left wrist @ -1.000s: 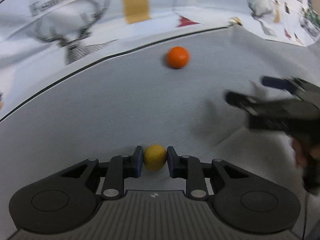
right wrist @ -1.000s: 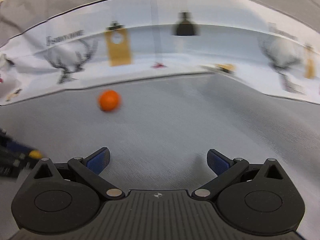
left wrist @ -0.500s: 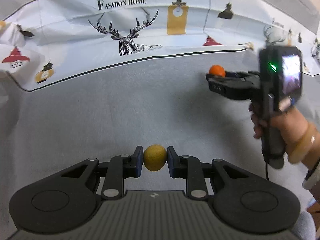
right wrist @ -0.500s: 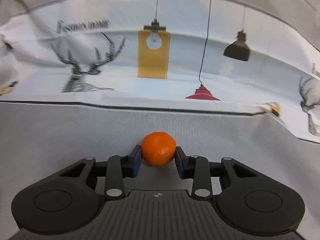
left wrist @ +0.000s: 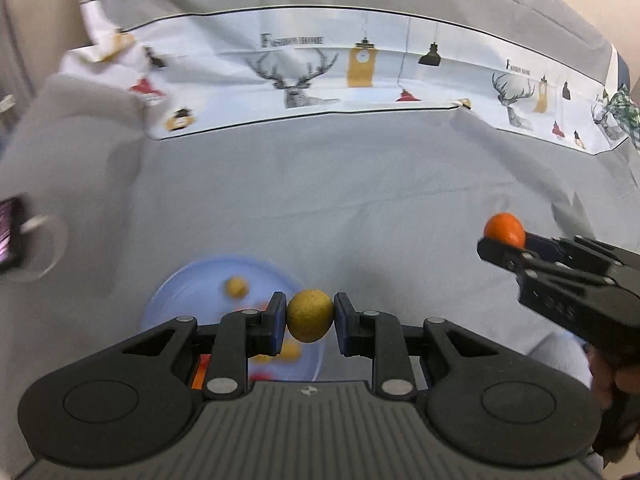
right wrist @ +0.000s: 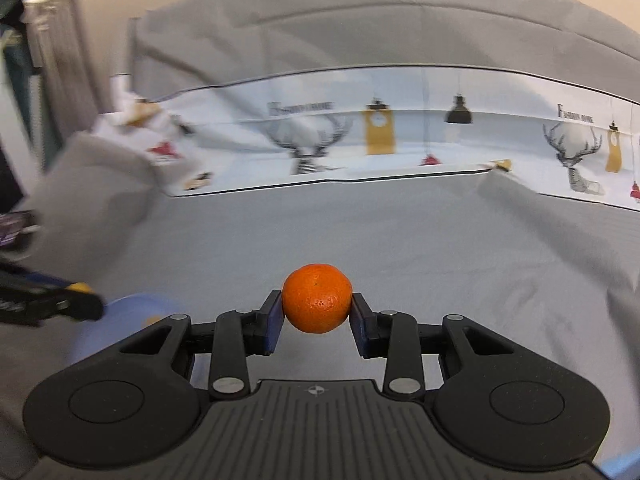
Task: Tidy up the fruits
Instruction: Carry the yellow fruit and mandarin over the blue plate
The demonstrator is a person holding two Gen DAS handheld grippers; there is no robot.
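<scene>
The left gripper (left wrist: 310,322) is clamped on a yellow fruit (left wrist: 310,321), above the near right edge of a blue plate (left wrist: 188,284) holding more fruit. The right gripper (right wrist: 317,314) pinches an orange (right wrist: 317,298) over the grey cloth (right wrist: 400,232). Far back runs a deer-print band (left wrist: 360,76).

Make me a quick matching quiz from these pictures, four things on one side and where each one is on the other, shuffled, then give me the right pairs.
Things
1. orange mandarin
2. yellow-brown fruit
3. blue plate
4. deer-print cloth

Places
A. along the far edge of the grey cover
B. clamped in the left gripper
C. on the grey cover, below the left gripper
D. clamped in the right gripper

Pairs: 1-D, 2-B, 3-C, 4-A
</scene>
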